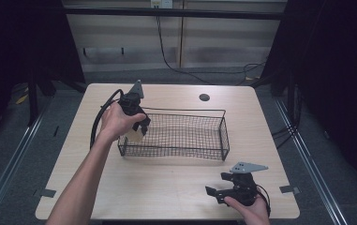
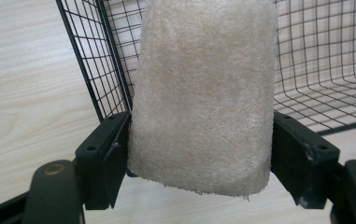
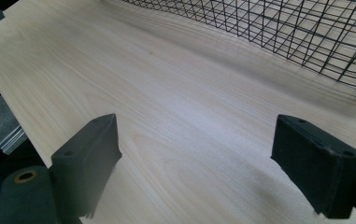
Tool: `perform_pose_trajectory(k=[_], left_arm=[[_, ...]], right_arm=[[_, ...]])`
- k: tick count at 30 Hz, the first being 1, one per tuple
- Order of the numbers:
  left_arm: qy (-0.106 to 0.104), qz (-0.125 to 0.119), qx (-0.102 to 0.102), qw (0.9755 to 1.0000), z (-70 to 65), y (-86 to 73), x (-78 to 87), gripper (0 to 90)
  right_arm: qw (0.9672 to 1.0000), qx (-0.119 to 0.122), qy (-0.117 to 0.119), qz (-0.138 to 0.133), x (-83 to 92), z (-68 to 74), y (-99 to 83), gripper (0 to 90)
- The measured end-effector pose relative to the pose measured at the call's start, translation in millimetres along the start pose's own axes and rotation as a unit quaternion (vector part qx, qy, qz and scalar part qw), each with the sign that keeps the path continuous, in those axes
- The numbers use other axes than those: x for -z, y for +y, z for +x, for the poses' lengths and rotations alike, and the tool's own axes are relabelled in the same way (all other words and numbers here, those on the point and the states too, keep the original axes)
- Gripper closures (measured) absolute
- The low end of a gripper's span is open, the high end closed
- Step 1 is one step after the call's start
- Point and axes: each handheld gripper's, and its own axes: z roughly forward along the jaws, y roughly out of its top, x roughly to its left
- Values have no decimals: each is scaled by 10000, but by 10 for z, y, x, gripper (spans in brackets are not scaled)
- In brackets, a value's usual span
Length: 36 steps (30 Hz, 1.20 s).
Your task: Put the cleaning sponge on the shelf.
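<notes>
At the wire basket's (image 1: 181, 133) left end, toward the desk's (image 1: 167, 187) left edge, the left hand-held gripper (image 1: 138, 125) clamps a pale loofah sponge (image 2: 203, 93) by its sides, long axis running out along the jaws, just over the basket's left wall. The basket floor lies right of and below the sponge, so this hand is much the nearer. Near the desk's front right corner, the right hand-held gripper (image 1: 216, 193) rests with jaws spread and nothing between them.

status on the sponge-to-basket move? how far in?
Done: the left gripper is shut on the loofah sponge and has it lifted off the table.
In hand: the sponge hangs at the left end of the wire basket, right at its wall; whether it is past the rim is not clear.
Left: lowering and release. The basket looks empty. The right gripper is open and idle over bare table.
</notes>
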Motion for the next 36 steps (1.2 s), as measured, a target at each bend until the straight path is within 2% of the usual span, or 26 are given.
perform_pose_trajectory(k=[5, 7, 8, 11, 13, 19, 21, 25, 26, 29, 31, 32, 34, 36], left_arm=[[74, 44, 170, 9998, -3, 2, -73, 261], [70, 128, 170, 9997, -2, 7, -87, 261], [133, 121, 229, 9996, -11, 10, -102, 261], [139, 124, 233, 9996, -29, 14, -124, 261], [92, 150, 310, 9994, -42, 18, -157, 261], [151, 245, 564, 9980, -1, 16, -270, 261], [143, 197, 611, 9978, 7, 13, -289, 261], [91, 272, 648, 9975, 20, 9, -324, 260], [72, 269, 731, 9969, 25, 9, -343, 261], [130, 282, 809, 9962, 25, 7, -376, 260], [173, 311, 744, 9966, 14, 8, -392, 260], [167, 285, 801, 9962, 4, 11, -403, 260], [230, 327, 766, 9963, -5, 15, -414, 260], [292, 314, 814, 9958, -6, 18, -427, 260]], right_arm=[[10000, -16, -2, 2, 0, -2, -1, 146], [10000, -17, -4, 2, 1, -2, -1, 147], [10000, -7, 1, 3, 1, 0, -2, 146], [10000, -8, 3, 3, 2, 1, -2, 146], [10000, -9, -1, -1, 3, -1, -2, 146], [10000, 1, 9, -12, 5, -1, -3, 146], [10000, 12, 10, 1, 4, 0, -2, 147], [10000, 12, 8, 6, 1, 3, -1, 146], [10000, 6, 6, 5, 0, 1, -2, 147], [10000, 17, 6, 5, 2, 2, -2, 146], [10000, 6, 12, 5, 1, 2, -2, 146], [10000, 8, 10, 8, 1, 3, -1, 146], [10000, 8, 18, 17, 1, 4, -3, 147], [10000, 7, 15, 14, 2, 3, -3, 147]])
